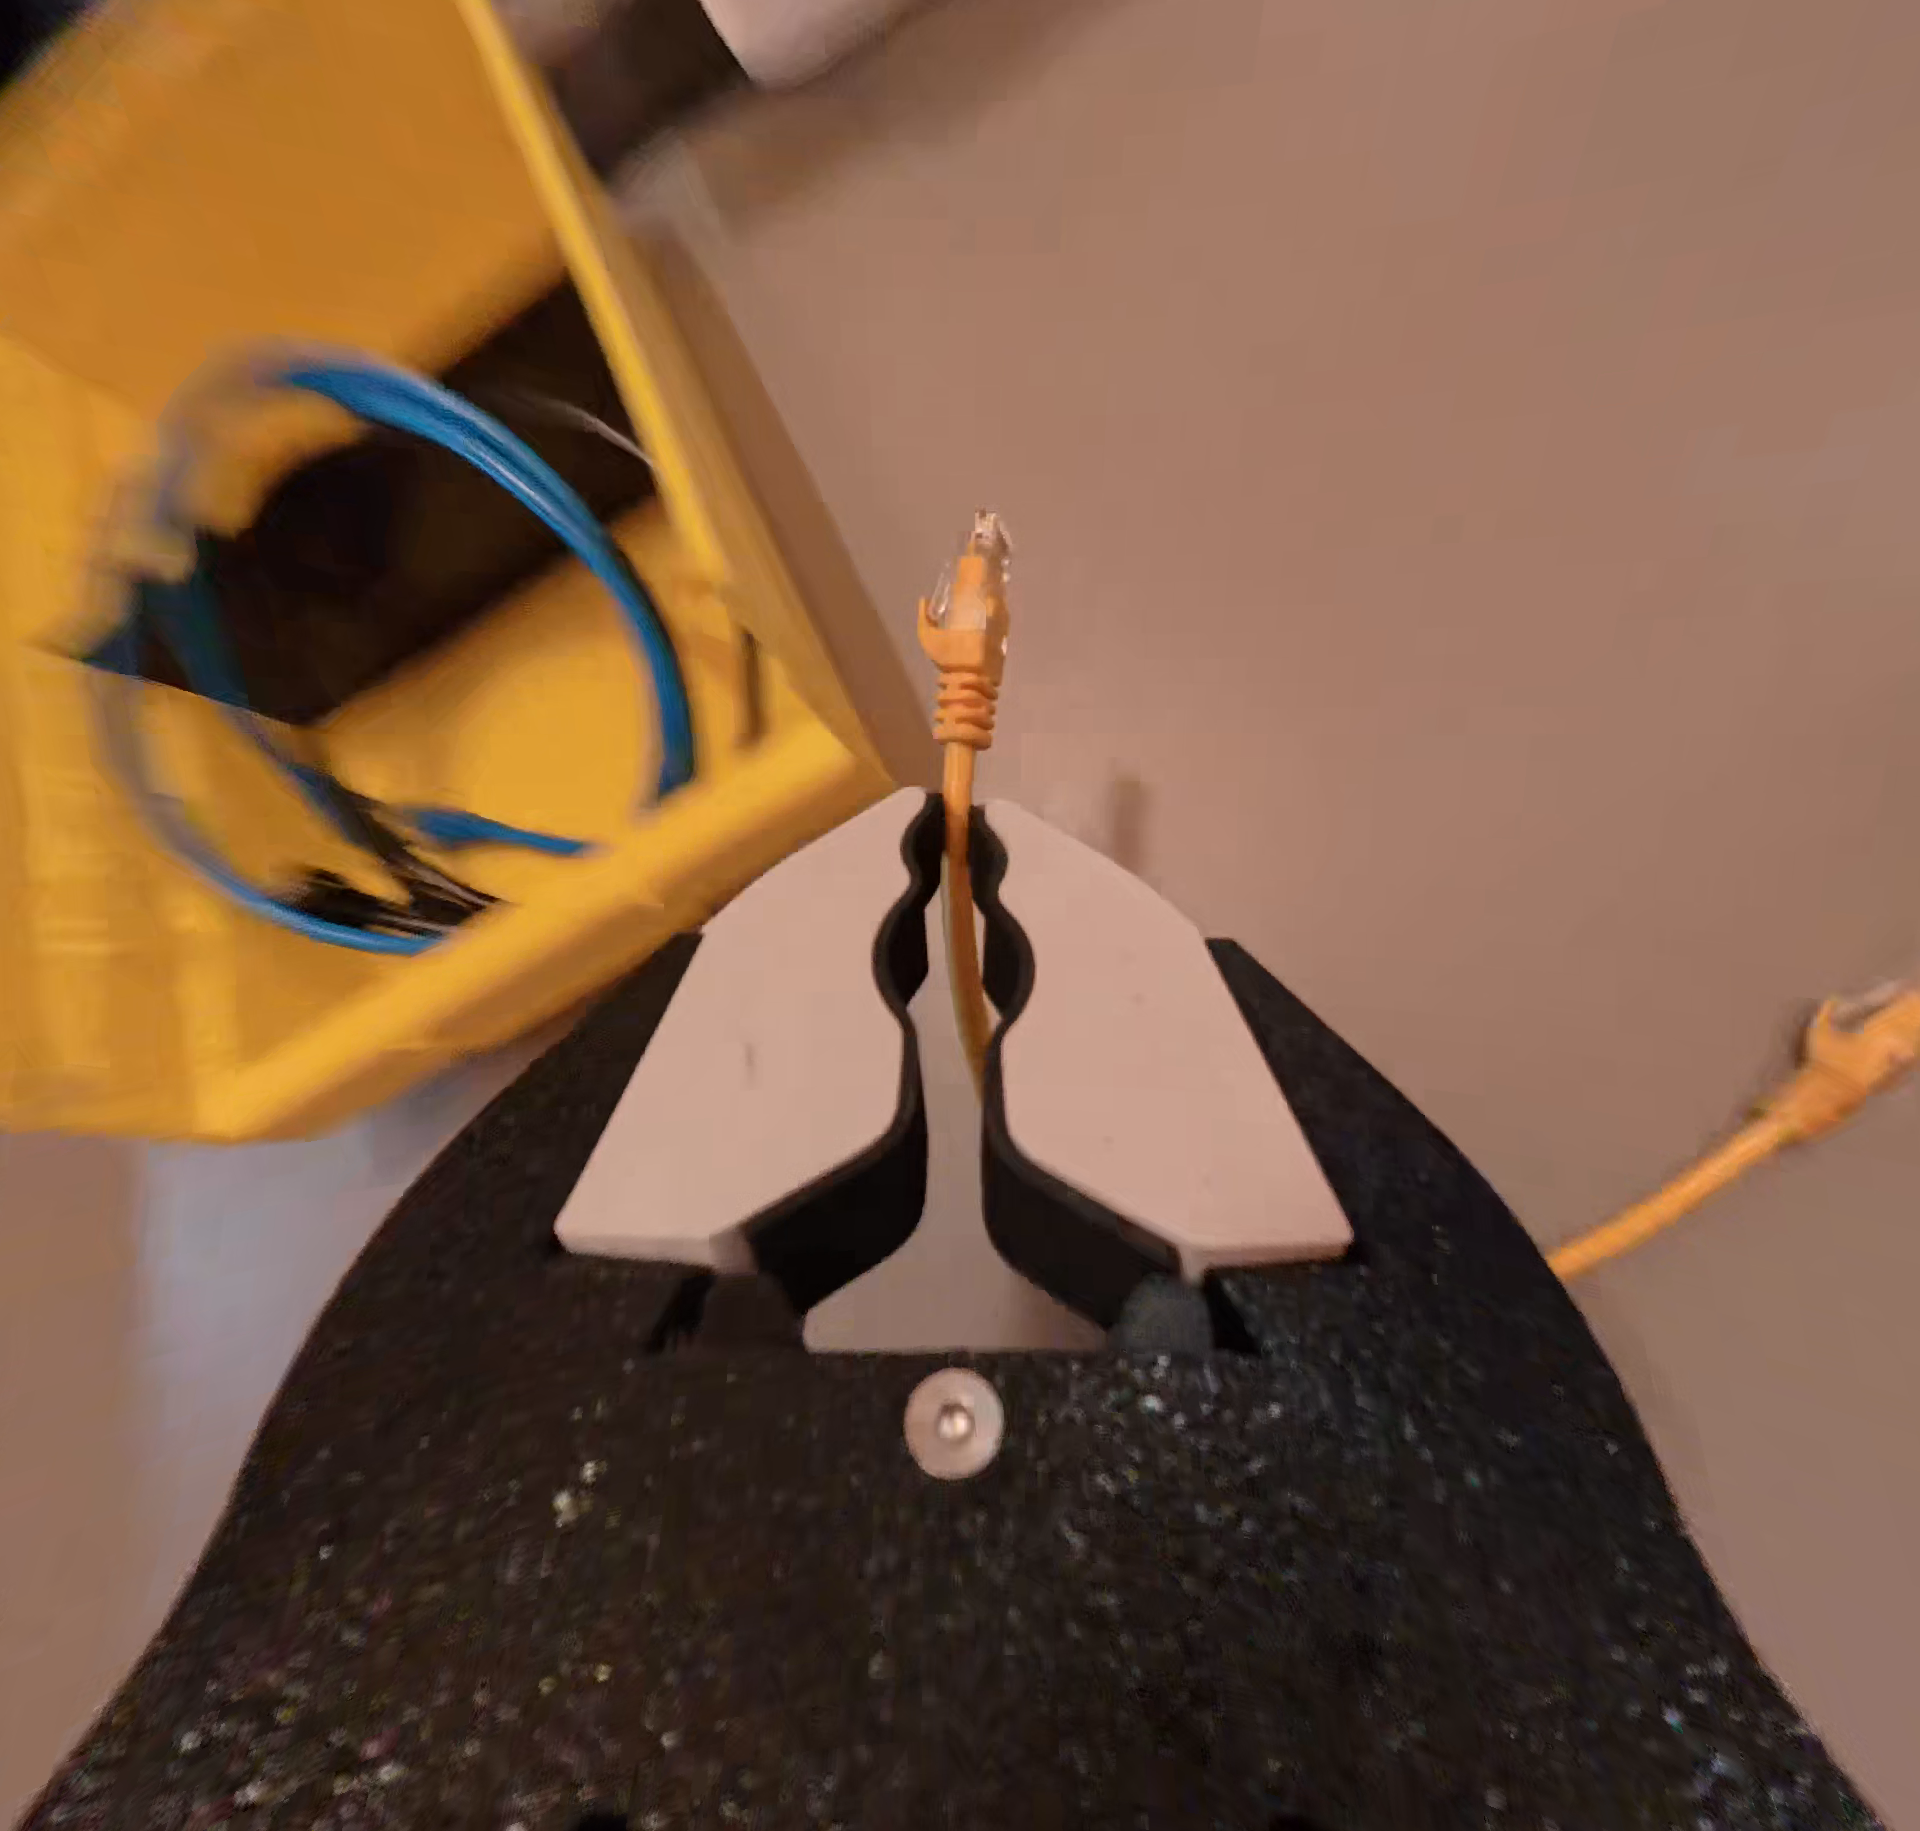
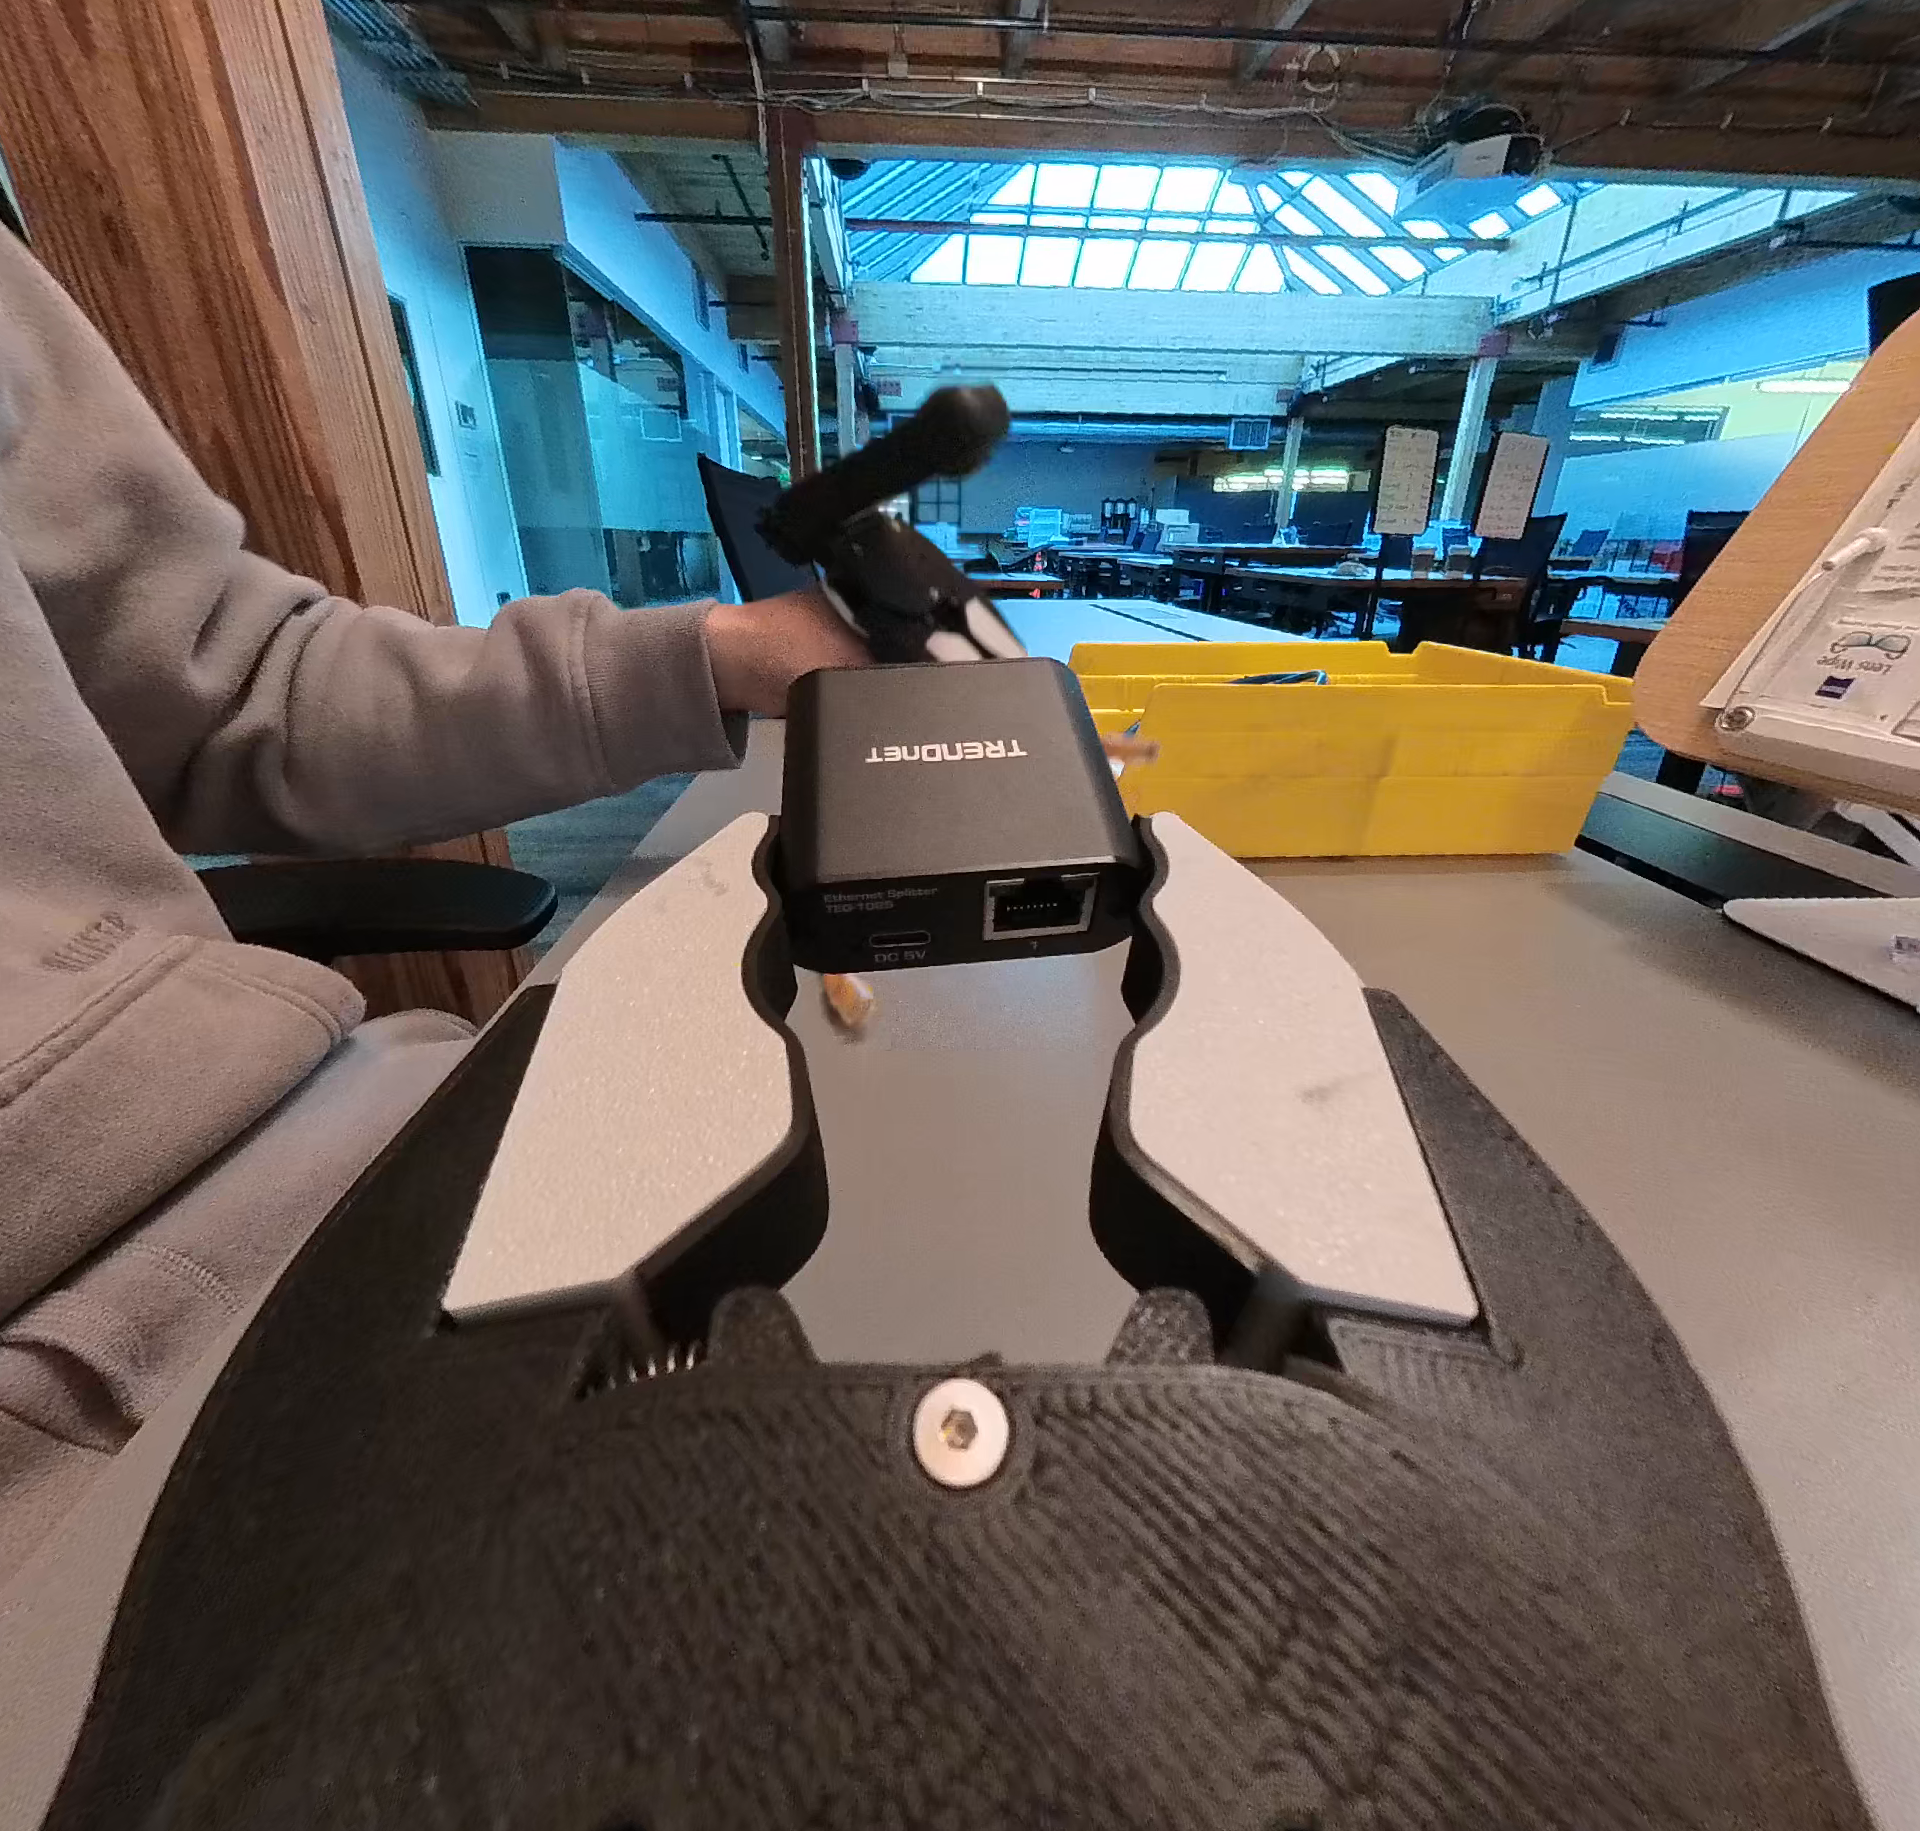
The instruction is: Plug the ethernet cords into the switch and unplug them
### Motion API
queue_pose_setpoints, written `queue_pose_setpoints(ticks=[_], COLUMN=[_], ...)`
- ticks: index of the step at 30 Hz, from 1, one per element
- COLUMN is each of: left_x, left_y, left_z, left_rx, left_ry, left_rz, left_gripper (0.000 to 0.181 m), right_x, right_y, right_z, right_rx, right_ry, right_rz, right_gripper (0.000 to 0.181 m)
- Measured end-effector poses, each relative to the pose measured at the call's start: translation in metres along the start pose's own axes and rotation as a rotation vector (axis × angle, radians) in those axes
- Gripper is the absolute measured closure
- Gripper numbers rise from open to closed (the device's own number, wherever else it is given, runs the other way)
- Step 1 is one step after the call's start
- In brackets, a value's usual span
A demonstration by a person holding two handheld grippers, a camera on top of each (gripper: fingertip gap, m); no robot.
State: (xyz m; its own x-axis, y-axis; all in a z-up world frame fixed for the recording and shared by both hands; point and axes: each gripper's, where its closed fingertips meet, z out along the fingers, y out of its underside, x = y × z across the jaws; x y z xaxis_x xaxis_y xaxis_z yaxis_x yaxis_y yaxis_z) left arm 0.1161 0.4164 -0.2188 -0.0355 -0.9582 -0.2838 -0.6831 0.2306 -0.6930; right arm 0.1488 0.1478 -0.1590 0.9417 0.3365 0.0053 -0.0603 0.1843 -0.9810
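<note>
My left gripper is shut on a thin orange ethernet cord; its plug sticks out past the fingertips over the grey table. The cord's other plug lies at the right edge. My right gripper is shut on a small black switch, held just above the table with an empty port facing me. The left gripper, in a person's hand, shows behind the switch. An orange plug tip shows below the switch, another beside it.
A yellow bin holding a coiled blue cord sits left of my left gripper; it also shows behind the switch in the right wrist view. A person's grey sleeve is at the left. A tilted wooden board stands right.
</note>
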Motion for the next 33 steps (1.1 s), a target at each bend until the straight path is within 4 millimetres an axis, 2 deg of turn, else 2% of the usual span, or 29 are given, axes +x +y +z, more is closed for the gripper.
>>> queue_pose_setpoints(ticks=[1, 3, 4, 6, 8, 10, 12, 15, 18, 22, 25, 28, 33], left_x=[-0.009, -0.018, -0.014, 0.006, 0.038, 0.076, 0.117, 0.157, 0.185, 0.196, 0.200, 0.202, 0.207], left_y=[-0.019, -0.061, -0.077, -0.101, -0.110, -0.094, -0.064, -0.024, -0.002, 0.012, 0.010, 0.002, -0.001], left_z=[-0.010, -0.038, -0.051, -0.074, -0.087, -0.070, -0.046, -0.027, -0.017, 0.001, 0.009, 0.009, 0.003], left_rx=[0.084, 0.291, 0.366, 0.502, 0.587, 0.524, 0.423, 0.256, 0.143, 0.034, 0.047, 0.096, 0.219], left_ry=[-0.083, -0.257, -0.318, -0.420, -0.475, -0.351, -0.100, 0.191, 0.433, 0.513, 0.527, 0.513, 0.426], left_rz=[0.051, 0.178, 0.273, 0.503, 0.724, 0.850, 0.871, 0.850, 0.727, 0.684, 0.622, 0.588, 0.751], left_gripper=[0.177, 0.177, 0.177, 0.177, 0.178, 0.177, 0.177, 0.177, 0.177, 0.177, 0.175, 0.165, 0.161], right_x=[0.000, 0.000, 0.000, 0.001, 0.001, 0.002, 0.002, 0.001, 0.000, 0.000, -0.001, -0.001, -0.001], right_y=[0.000, 0.000, -0.001, -0.001, -0.003, -0.004, -0.005, -0.004, -0.003, -0.003, -0.003, -0.003, -0.003], right_z=[0.000, 0.000, -0.001, -0.001, -0.002, -0.003, -0.004, -0.003, -0.002, -0.003, -0.003, -0.002, -0.003], right_rx=[0.001, 0.003, 0.005, 0.011, 0.021, 0.032, 0.037, 0.033, 0.022, 0.025, 0.024, 0.022, 0.027], right_ry=[0.000, 0.001, 0.000, 0.003, 0.005, 0.004, 0.006, 0.001, -0.005, -0.004, -0.004, -0.007, -0.009], right_rz=[-0.001, 0.000, 0.002, 0.004, 0.008, 0.013, 0.016, 0.009, 0.008, 0.005, 0.001, -0.001, 0.003], right_gripper=[0.119, 0.119, 0.119, 0.119, 0.119, 0.119, 0.119, 0.119, 0.119, 0.119, 0.119, 0.119, 0.119])
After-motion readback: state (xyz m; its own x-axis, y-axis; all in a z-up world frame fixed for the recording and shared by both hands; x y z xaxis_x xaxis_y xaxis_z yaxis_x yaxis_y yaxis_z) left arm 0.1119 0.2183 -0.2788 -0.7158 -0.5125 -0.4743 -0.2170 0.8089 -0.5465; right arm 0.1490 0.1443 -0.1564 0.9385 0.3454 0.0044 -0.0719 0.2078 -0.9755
